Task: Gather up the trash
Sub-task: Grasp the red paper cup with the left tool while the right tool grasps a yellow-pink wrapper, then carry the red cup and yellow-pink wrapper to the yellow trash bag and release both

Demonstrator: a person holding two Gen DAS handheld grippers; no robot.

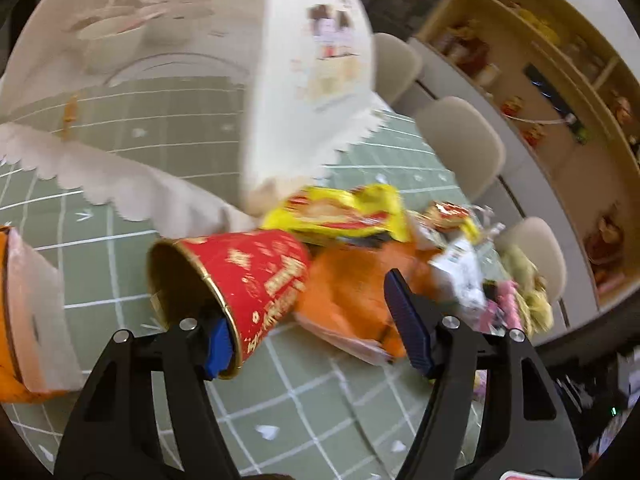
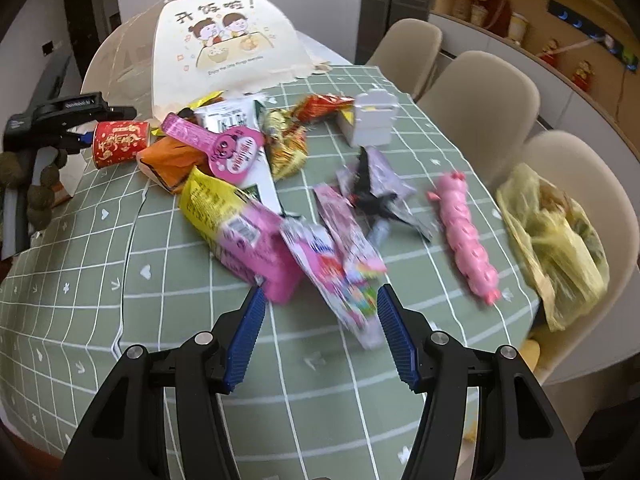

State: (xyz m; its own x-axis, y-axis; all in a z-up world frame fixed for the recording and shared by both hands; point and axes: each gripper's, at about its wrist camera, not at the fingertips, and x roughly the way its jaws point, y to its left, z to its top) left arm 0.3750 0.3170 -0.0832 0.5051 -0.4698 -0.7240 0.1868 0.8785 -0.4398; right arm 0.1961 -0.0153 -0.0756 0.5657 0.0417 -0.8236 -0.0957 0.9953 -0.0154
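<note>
Red paper cup (image 1: pixel 236 284) on its side, mouth toward wide-spread left gripper (image 1: pixel 312 320).

Home dining room: clothed table (image 2: pixel 80 300), chairs (image 2: pixel 476 92), ornament shelves (image 1: pixel 560 72).

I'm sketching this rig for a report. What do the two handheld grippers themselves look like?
Both look alike: the left gripper and right gripper have matte black plastic linkage arms with cut-out slots, silver round pivot pins, and two blue ribbed finger pads. From the right wrist view, the left gripper's black body carries a white-lettered label, too blurred to read. No cables or sleeves are clearly visible.
</note>
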